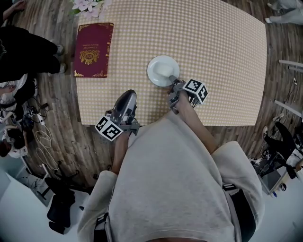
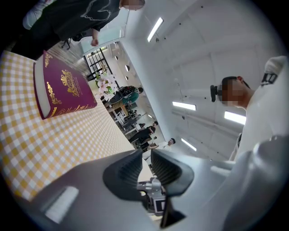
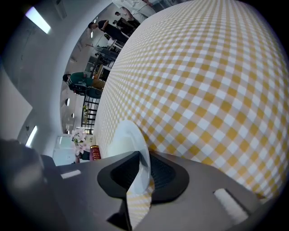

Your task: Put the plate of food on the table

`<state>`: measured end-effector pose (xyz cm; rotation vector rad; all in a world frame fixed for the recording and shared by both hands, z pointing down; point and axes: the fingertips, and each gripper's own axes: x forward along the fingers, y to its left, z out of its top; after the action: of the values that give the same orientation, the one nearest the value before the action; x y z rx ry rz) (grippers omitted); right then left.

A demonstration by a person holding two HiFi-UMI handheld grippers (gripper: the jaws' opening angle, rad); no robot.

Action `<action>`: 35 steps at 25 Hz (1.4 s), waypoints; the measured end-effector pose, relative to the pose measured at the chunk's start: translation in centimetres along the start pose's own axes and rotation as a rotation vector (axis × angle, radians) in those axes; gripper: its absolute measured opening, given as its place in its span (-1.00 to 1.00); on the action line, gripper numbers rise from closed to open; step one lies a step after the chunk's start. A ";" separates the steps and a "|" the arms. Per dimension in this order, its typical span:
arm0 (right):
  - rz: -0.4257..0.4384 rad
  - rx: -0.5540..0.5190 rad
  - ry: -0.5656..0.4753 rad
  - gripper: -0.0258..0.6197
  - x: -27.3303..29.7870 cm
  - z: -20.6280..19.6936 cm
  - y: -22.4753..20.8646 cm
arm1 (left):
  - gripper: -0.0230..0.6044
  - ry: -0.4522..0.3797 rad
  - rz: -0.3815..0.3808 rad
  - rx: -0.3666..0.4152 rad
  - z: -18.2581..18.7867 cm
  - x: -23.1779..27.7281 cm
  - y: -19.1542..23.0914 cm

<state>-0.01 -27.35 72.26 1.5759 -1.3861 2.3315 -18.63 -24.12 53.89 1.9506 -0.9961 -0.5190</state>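
A white plate [image 1: 162,70] lies flat on the yellow checked table [image 1: 222,52]; I see no food on it. My right gripper [image 1: 174,81] is at the plate's near edge. In the right gripper view the plate [image 3: 123,140] has its rim between the pads of my right gripper [image 3: 143,158]. A gap shows beside the rim, so the jaws stand open around it. My left gripper [image 1: 126,98] hovers over the table's near edge, left of the plate. In its own view the left gripper [image 2: 146,154] is shut, with nothing between its fingers.
A burgundy book with gold print [image 1: 93,49] lies at the table's far left corner, and it also shows in the left gripper view [image 2: 63,90]. Pink flowers [image 1: 87,5] stand beyond it. A person in black [image 1: 19,52] stands left of the table. Cables [image 1: 40,142] lie on the floor.
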 end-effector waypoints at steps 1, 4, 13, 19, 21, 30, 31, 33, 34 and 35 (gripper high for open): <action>-0.024 -0.007 -0.003 -0.71 -0.1 0.0 0.0 | -0.76 -0.003 -0.001 0.000 0.1 0.0 -0.1; -0.093 -0.017 -0.010 -0.67 -0.5 0.0 -0.1 | -0.77 -0.010 -0.003 0.001 0.4 -0.2 -0.3; -0.263 -0.045 -0.060 -0.57 -0.5 -0.1 -0.3 | -0.77 -0.027 0.004 -0.001 1.2 -0.7 0.5; -0.267 -0.018 -0.061 -0.71 -0.9 -0.4 -1.2 | -0.76 -0.030 -0.002 -0.005 1.5 -0.7 0.8; -0.246 -0.018 -0.061 -0.74 -0.8 -0.4 -1.1 | -0.76 -0.026 -0.007 -0.006 1.5 -0.6 0.8; -0.202 0.013 -0.086 -0.78 -2.4 -0.3 -2.1 | -0.76 -0.001 -0.030 0.002 1.2 -0.1 0.2; -0.194 0.015 -0.083 -0.78 -2.4 -0.4 -2.3 | -0.77 0.002 -0.033 0.003 1.1 0.0 0.1; -0.182 0.020 -0.079 -0.72 -2.5 -0.4 -2.6 | -0.76 0.008 -0.041 0.007 0.9 0.2 -0.2; -0.174 0.021 -0.078 -0.68 -2.5 -0.4 -2.6 | -0.77 0.010 -0.044 0.009 0.7 0.3 -0.5; -0.166 0.019 -0.076 -0.67 -2.5 -0.4 -2.6 | -0.77 0.012 -0.047 0.011 0.6 0.3 -0.7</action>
<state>2.15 -24.40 72.04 1.7287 -1.1977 2.2189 -18.51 -24.45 53.03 1.9889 -0.9491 -0.5292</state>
